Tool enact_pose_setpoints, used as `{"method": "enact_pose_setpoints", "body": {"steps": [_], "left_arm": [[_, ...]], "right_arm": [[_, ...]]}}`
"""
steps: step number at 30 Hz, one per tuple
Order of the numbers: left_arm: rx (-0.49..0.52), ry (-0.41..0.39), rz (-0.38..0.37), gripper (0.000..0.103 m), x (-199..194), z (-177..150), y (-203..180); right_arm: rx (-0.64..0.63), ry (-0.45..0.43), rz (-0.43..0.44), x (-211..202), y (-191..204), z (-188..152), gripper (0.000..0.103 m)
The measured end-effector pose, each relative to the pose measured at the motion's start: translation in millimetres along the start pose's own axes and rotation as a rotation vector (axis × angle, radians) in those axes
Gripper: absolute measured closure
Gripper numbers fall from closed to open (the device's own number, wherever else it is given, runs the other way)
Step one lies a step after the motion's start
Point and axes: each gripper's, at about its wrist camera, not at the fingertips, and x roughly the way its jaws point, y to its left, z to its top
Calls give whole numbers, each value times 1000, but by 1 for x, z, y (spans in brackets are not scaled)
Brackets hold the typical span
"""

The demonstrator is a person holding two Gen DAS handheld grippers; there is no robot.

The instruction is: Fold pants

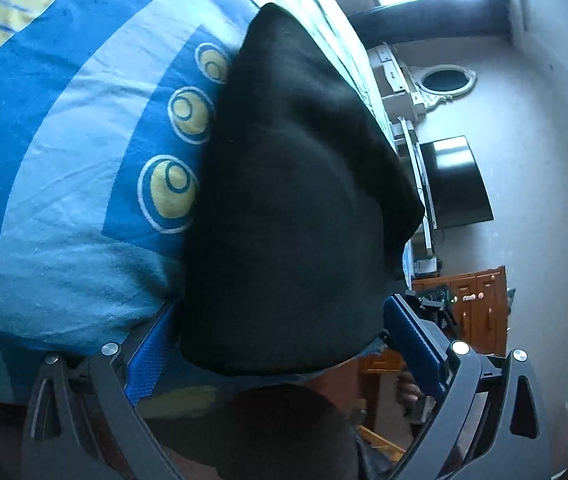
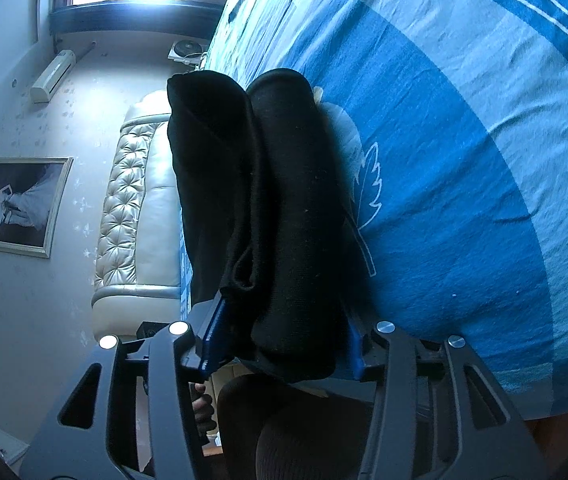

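Two grippers, both clamped onto the same bundle of black pants, one at each side. The left gripper (image 1: 280,344) has its blue pads (image 1: 152,354) spread fairly wide with the pants (image 1: 284,208) stuffed between them, so the fabric fills pretty much the whole gap and bulges up out of it in a big rounded hump that narrows to a point further out. The right gripper (image 2: 280,340) is doing the same thing from the other end: its blue fingers (image 2: 214,340) squeeze a thick stack of layers, and in that view the pants (image 2: 276,208) show as two fat rolls side by side with a hem loop poking out near the left pad. The bundle sits right against the bed, on top of the blue bedsheet (image 1: 64,168) with the yellow circle pattern, and in the right wrist view it's lying over a white leaf print on the sheet (image 2: 464,160). Further out on the right side there's a padded cream headboard (image 2: 136,200), a framed photo (image 2: 20,206) on the wall and an AC unit (image 2: 53,76) under the window. On the left side, past the edge of the bed, a dark TV screen (image 1: 460,180), an oval mirror (image 1: 444,80) and some orange wood cabinets (image 1: 472,304).
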Motion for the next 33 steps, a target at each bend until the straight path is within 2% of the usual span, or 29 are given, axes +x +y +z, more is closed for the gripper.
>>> {"method": "enact_pose_setpoints", "body": {"steps": [6,11,18,21,25,29,31,33], "left_arm": [[12,-9,-18,5,-3,1,9],[84,3,50,5,11,2,-10],[86,-37,0,6,8,0,-2],[138,-30,53,6,9,-2,-10],[154,-88,138,6,13,-9,-20],[258,-36,225,5,25,-10,-32],[262,-37,210,5,24,-10,-31],[223,-61,164,5,21,-8,-23]], "right_arm": [[1,-4,1,0,1,-2,54],[2,-5,2,0,1,-3,53],[5,-4,5,0,1,-3,53],[5,-4,6,1,0,-3,53],[4,-4,6,1,0,-3,52],[4,-5,5,1,0,-4,52],[3,-6,4,1,1,-4,52],[4,-4,6,1,0,-3,52]]}}
